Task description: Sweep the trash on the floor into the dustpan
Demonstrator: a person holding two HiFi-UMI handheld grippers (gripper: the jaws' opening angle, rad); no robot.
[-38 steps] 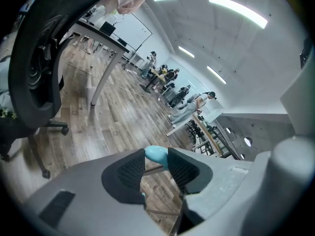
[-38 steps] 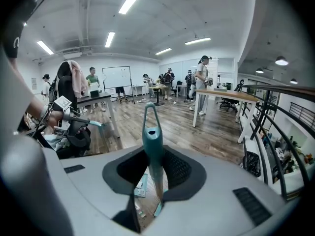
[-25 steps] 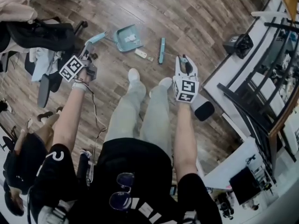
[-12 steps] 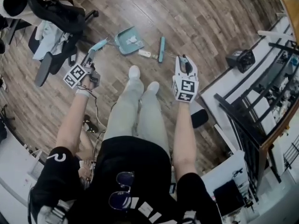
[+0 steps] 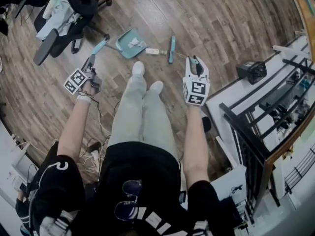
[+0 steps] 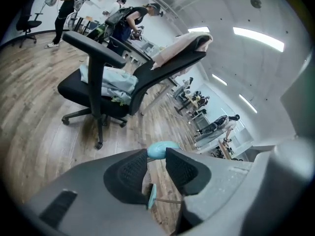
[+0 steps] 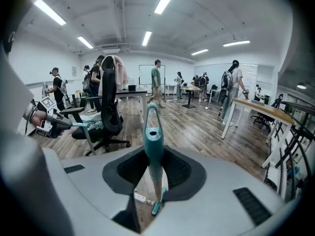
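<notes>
A teal dustpan [image 5: 132, 43] sits on the wooden floor ahead of the person's feet, with pale trash lying in it. Its teal handle [image 5: 100, 46] reaches left to my left gripper [image 5: 91, 60]. In the left gripper view the handle's end [image 6: 162, 150] sits between the jaw tips of the left gripper [image 6: 156, 163], which have just been closing and touch it on both sides. A white piece of trash [image 5: 152, 51] lies between the dustpan and the teal broom head [image 5: 172, 49]. My right gripper [image 5: 195, 63] is shut on the broom handle [image 7: 152, 141], which stands upright.
A black office chair [image 5: 64, 18] draped with clothes stands at the upper left. White desks with black frames [image 5: 256, 97] and a black box [image 5: 250, 70] line the right side. Cables [image 5: 93, 146] trail on the floor beside the left arm. Several people stand in the background.
The view has swung, so the chair now lies further up in the frame and the feet stand closer to the dustpan. Both grippers keep their places at the handles.
</notes>
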